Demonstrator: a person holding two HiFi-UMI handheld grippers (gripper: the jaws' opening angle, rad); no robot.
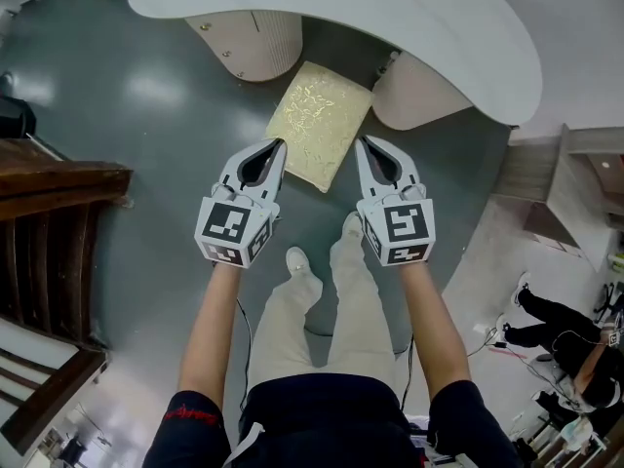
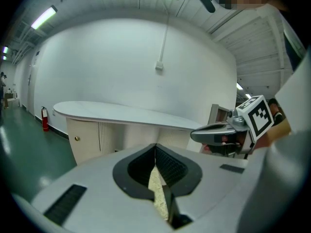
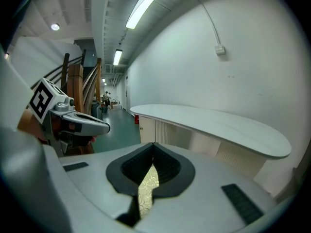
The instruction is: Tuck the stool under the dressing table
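I see both grippers with jaws pressed together and empty: the left gripper (image 1: pixel 279 144) and the right gripper (image 1: pixel 361 143) flank the near end of the gold-cushioned stool (image 1: pixel 319 120). The stool stands on the grey floor (image 1: pixel 146 135). Its far end sits between the two pedestals (image 1: pixel 255 45) of the white dressing table (image 1: pixel 409 18).

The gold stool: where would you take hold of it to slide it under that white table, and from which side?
Probably by its near end, from the person's side. The stool is a flat square cushion whose far end already points into the gap between the two cabinets of the dressing table. The left tool and right tool, both shut, flank that near end.
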